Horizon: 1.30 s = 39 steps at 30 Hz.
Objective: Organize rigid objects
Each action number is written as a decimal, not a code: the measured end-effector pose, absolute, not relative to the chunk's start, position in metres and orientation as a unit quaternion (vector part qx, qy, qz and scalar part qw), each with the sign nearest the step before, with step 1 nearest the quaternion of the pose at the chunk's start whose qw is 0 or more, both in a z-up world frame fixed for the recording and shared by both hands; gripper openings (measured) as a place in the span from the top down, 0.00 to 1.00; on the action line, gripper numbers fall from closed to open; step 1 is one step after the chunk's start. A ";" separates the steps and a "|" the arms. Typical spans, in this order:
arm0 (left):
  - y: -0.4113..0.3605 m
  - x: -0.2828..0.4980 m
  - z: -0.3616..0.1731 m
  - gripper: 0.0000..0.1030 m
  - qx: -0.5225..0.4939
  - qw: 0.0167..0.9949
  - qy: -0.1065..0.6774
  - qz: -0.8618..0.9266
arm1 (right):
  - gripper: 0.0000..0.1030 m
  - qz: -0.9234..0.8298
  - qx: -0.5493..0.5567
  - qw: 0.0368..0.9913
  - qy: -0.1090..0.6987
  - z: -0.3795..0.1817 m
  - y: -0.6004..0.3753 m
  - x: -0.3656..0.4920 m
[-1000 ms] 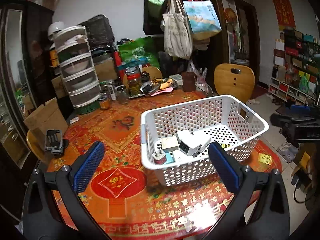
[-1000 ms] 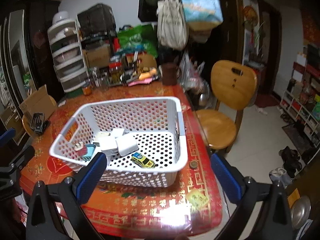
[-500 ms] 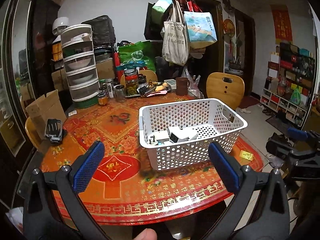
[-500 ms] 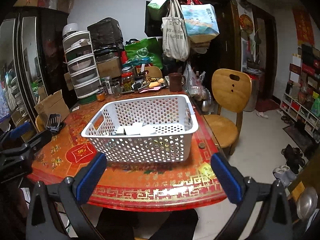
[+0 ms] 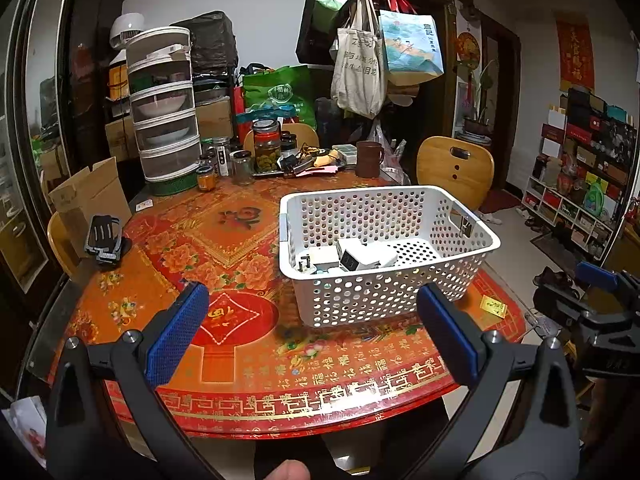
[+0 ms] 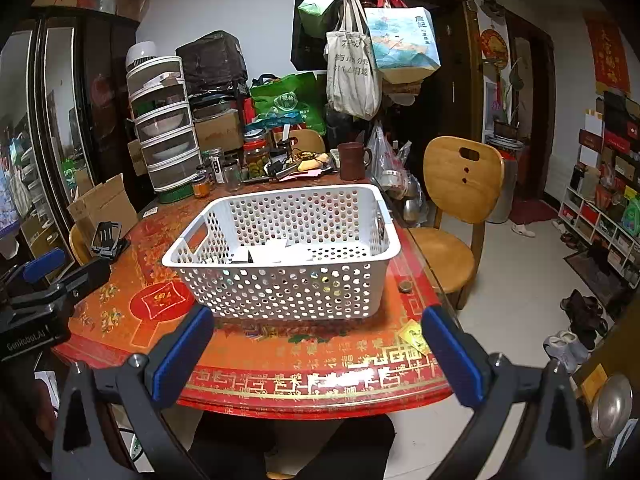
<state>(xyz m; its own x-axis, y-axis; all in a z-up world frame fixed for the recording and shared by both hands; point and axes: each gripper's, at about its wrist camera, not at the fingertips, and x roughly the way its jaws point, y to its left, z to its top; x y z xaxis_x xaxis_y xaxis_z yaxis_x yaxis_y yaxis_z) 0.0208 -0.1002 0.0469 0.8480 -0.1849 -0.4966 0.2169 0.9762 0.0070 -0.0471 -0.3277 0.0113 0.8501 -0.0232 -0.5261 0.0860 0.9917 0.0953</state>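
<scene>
From the right wrist view the near wall of the white basket [image 6: 288, 276] hides most of its contents; only the tops of a few white blocks [image 6: 276, 254] show above it, and specks of colour through the holes cannot be identified. In the left wrist view a small plug-like item [image 5: 305, 262] sits partly behind the rim, perhaps an adapter. The right gripper [image 5: 592, 304] is cut off by the picture's right edge there, so its jaw gap cannot be judged from that view. A fingertip [image 5: 290, 470] pokes in at the bottom edge, the hand unseen. The small gold packet [image 5: 493, 306] bears print too small to read.
</scene>
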 end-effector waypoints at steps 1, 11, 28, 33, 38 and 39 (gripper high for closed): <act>-0.100 0.022 0.047 0.01 0.031 0.961 0.255 -0.103 | 0.00 -0.028 0.057 0.960 0.273 0.011 -0.328 -0.047; -0.103 0.021 0.045 0.01 0.034 0.961 0.257 -0.099 | 0.00 -0.031 0.054 0.959 0.276 0.010 -0.328 -0.045; -0.105 0.021 0.042 0.00 0.033 0.960 0.261 -0.101 | 0.00 -0.026 0.052 0.960 0.272 0.010 -0.328 -0.047; -0.105 0.020 0.040 0.01 0.033 0.959 0.262 -0.104 | 0.00 -0.026 0.053 0.960 0.273 0.010 -0.327 -0.047; -0.105 0.020 0.040 0.01 0.034 0.959 0.262 -0.103 | 0.00 -0.024 0.051 0.960 0.273 0.009 -0.326 -0.046; -0.105 0.020 0.040 0.01 0.033 0.959 0.263 -0.103 | 0.00 -0.023 0.050 0.960 0.273 0.009 -0.326 -0.047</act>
